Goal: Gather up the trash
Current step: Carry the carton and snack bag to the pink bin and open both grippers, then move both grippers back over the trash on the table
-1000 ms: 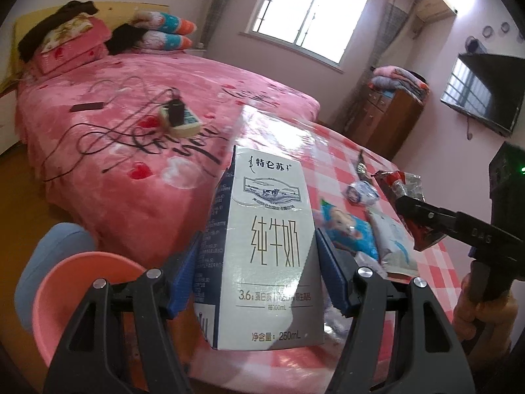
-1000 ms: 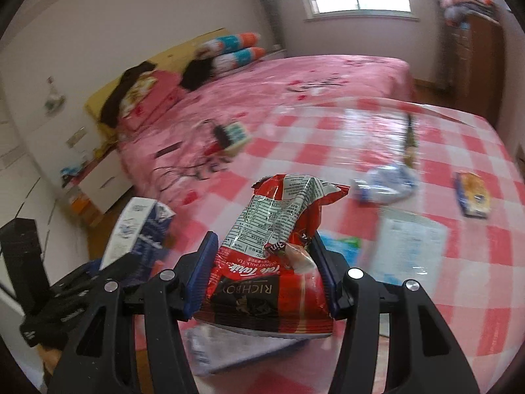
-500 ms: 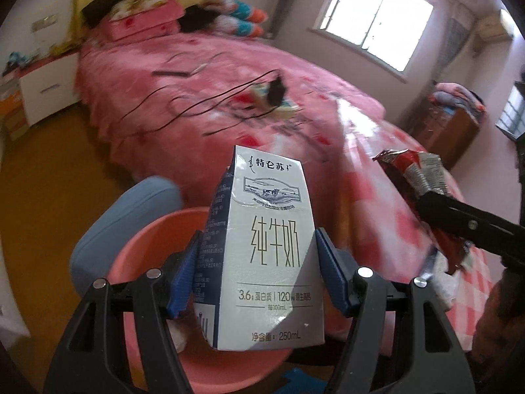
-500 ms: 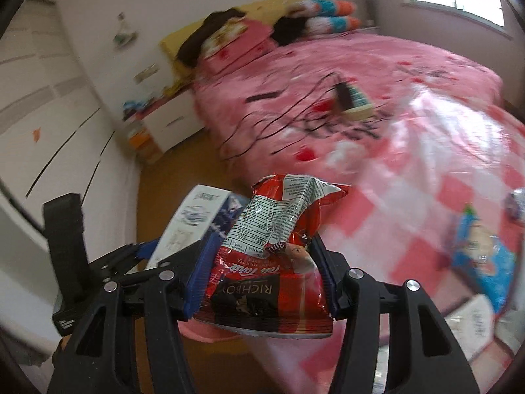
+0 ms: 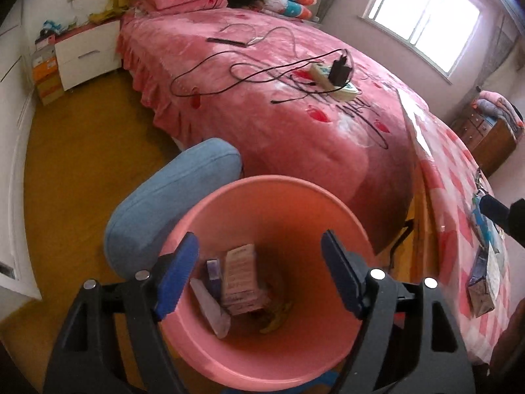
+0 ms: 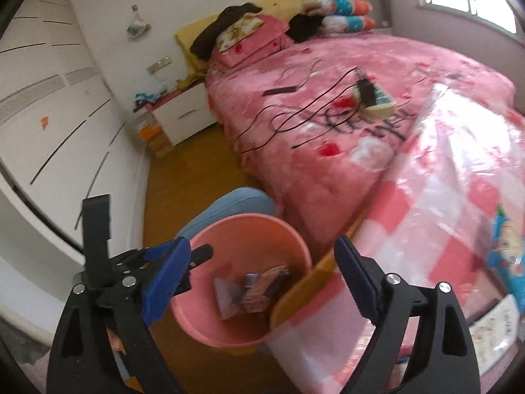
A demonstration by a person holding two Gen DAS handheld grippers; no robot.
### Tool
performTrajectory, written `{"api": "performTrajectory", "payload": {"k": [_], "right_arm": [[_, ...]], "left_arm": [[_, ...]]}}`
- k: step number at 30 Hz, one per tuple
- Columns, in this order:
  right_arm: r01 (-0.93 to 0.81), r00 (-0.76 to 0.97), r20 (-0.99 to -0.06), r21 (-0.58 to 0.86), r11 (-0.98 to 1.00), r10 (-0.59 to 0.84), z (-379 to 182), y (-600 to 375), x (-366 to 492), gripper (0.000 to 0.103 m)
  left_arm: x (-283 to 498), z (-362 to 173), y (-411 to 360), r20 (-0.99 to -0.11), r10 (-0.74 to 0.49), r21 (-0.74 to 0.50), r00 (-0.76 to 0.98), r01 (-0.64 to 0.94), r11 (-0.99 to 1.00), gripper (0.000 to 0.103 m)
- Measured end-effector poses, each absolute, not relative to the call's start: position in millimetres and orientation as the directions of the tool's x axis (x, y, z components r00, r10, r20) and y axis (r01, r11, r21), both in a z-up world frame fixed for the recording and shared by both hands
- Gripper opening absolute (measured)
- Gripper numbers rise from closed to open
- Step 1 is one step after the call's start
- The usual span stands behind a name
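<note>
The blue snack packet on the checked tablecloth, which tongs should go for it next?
Probably the right tongs: the blue snack packet lies on the tablecloth just to their side. The left tongs hang over the pink bin, farther from the table. Both are opening, with nothing between them.

pink bed (image 5: 295, 98), wooden floor (image 5: 82, 164), white nightstand (image 5: 87, 52), bright window (image 5: 423, 16).

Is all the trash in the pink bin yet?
Not all. The pink bin already holds a milk carton and other wrappers. Both the left gripper and the right gripper are opening with nothing between them. A blue wrapper and more litter wait on the checked table.
</note>
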State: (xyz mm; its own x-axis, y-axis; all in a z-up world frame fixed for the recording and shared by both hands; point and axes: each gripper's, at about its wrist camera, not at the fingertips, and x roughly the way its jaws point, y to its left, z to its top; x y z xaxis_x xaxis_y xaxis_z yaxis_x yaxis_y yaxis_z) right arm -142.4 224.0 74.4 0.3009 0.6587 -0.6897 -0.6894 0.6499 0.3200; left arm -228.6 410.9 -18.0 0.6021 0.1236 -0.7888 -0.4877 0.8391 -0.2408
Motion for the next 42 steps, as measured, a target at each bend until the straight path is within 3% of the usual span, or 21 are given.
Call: {"api": "performTrajectory", "payload": {"k": [18, 42], "right_arm": [[-0.528, 0.542, -0.671, 0.197, 0.826, 0.506, 90.8, 123.1, -121.2, 0.088], [-0.316, 0.667, -0.656, 0.179, 0.932, 0.352, 77.2, 8.1, -94.5, 0.088]], "left_arm": [[-192.2, 35.8, 330.6, -0.705, 0.008, -0.265, 0.709, -0.274, 0.924, 0.078], [-154.5, 61.3, 211.5, -0.699, -0.119, -0.196, 0.706, -0.029, 0.98, 0.078]]}}
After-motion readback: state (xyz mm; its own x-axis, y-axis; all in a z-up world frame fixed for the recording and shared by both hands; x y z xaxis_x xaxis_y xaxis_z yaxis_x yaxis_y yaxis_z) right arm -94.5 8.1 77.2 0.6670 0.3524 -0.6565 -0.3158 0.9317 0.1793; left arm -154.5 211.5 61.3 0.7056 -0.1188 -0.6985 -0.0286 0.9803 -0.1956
